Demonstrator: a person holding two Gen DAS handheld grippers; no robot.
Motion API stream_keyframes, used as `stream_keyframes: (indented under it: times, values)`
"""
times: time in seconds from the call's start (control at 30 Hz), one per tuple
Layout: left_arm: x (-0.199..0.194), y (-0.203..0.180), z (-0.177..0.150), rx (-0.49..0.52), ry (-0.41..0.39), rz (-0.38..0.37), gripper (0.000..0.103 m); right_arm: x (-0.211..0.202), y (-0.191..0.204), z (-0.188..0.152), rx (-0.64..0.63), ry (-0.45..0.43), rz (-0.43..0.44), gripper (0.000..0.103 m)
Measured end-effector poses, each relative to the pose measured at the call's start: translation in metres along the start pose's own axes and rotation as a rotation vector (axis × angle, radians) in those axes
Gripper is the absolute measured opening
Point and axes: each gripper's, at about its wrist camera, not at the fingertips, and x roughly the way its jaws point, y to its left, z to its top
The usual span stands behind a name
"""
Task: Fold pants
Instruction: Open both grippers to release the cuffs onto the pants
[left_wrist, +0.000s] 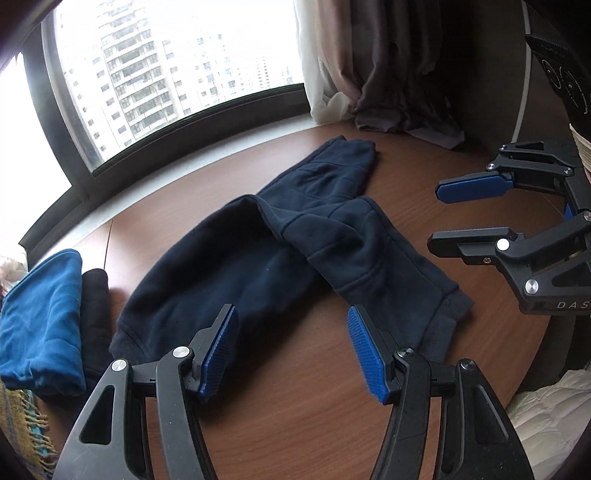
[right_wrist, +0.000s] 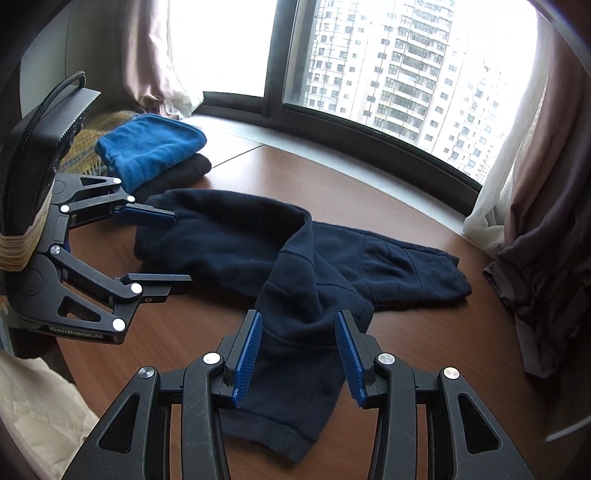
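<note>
Brown wooden table (left_wrist: 295, 406) by window (left_wrist: 177, 66) (pants (left_wrist: 280, 251) perhaps half-folded), both grippers parted, empty.

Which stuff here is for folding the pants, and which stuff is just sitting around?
For the job:
- navy pants, spread with the legs crossed
- left gripper, fingers open, holding nothing
- right gripper, fingers open over one pant leg
- wooden table

Just lying about:
- folded blue cloth on a folded black cloth
- yellow fringed blanket
- curtains
</note>
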Motion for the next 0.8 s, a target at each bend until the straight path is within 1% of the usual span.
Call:
stream_keyframes:
  times: [0.17, 0.3, 0.47, 0.6, 0.73, 0.8]
  values:
    - [-0.003, -0.010, -0.018, -0.004, 0.022, -0.008, 0.061, 0.003, 0.021, -0.028, 0.005, 0.055, 0.011, 0.042]
    - [-0.001, -0.014, -0.034, -0.038, 0.051, -0.016, 0.061, 0.010, 0.042, -0.048, -0.002, 0.091, 0.024, 0.042]
    - [0.005, -0.020, -0.053, -0.076, 0.099, -0.036, 0.061, 0.028, 0.059, -0.072, 0.000, 0.157, 0.032, 0.042]
    - [0.008, -0.023, -0.063, -0.103, 0.114, -0.041, 0.061, 0.038, 0.072, -0.084, -0.044, 0.173, 0.000, 0.041]
    - [0.013, -0.024, -0.070, -0.123, 0.120, -0.046, 0.061, 0.042, 0.079, -0.089, -0.083, 0.164, -0.057, 0.036]
    - [0.014, -0.024, -0.072, -0.121, 0.122, -0.049, 0.061, 0.043, 0.082, -0.091, -0.107, 0.154, -0.092, 0.035]
